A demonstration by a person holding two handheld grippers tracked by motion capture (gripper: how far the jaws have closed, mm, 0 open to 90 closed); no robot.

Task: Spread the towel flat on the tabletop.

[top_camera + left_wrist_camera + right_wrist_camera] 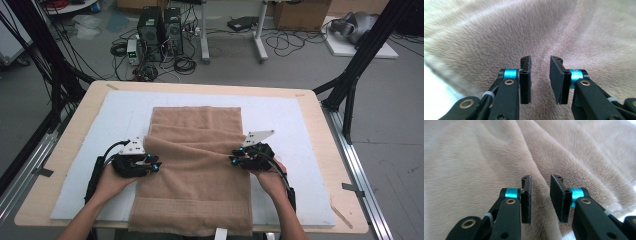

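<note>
Wooden tabletop (320, 130) with white mat (295, 130); grey floor behind has computer towers (160, 32), cables, cardboard boxes. No readable writing. Tan towel (195, 165) lies mid-mat, rumpled fold across it, near end hanging off the tabletop's near edge. Left gripper (154, 164) at towel's left edge, right gripper (234, 159) at right edge; both jaws parted, gripping nothing, towel behind.

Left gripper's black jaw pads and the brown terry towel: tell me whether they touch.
Apart. In the left gripper view the pads stand open, with the brown terry towel lying beyond the gap, not pinched.
</note>
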